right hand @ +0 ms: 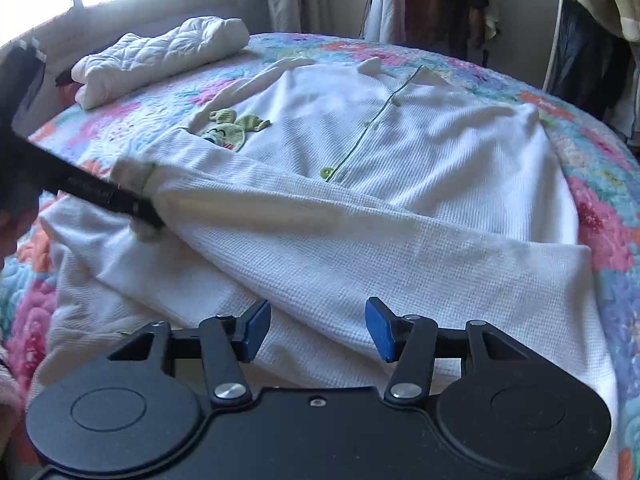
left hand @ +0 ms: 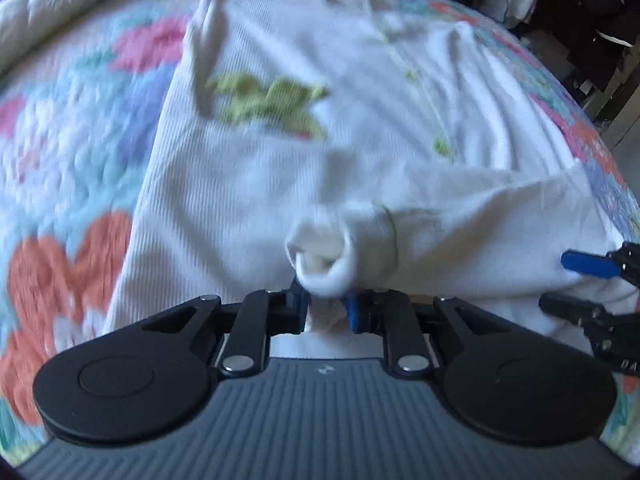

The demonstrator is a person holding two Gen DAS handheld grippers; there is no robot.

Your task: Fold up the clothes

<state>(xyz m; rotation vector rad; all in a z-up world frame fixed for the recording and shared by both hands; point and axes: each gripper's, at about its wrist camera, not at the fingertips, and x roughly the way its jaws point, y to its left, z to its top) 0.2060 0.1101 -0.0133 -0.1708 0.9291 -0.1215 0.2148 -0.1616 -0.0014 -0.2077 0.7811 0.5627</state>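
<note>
A white waffle-knit cardigan (right hand: pixel 420 148) with green trim, green buttons and a green frog patch (right hand: pixel 232 128) lies spread on the bed. One sleeve (right hand: pixel 320 240) is drawn across its body. My left gripper (left hand: pixel 326 300) is shut on the sleeve cuff (left hand: pixel 332 256) and holds it over the cardigan (left hand: pixel 248 152); it shows in the right wrist view (right hand: pixel 148 216) at the left. My right gripper (right hand: pixel 316 328) is open and empty, just above the sleeve near the lower hem. It also shows in the left wrist view (left hand: pixel 576 284) at the right edge.
A floral quilt (right hand: pixel 600 216) covers the bed. A folded white quilted blanket (right hand: pixel 160 56) lies at the far left by the window. Hanging clothes (right hand: pixel 432 4) and a rack stand past the bed's far side.
</note>
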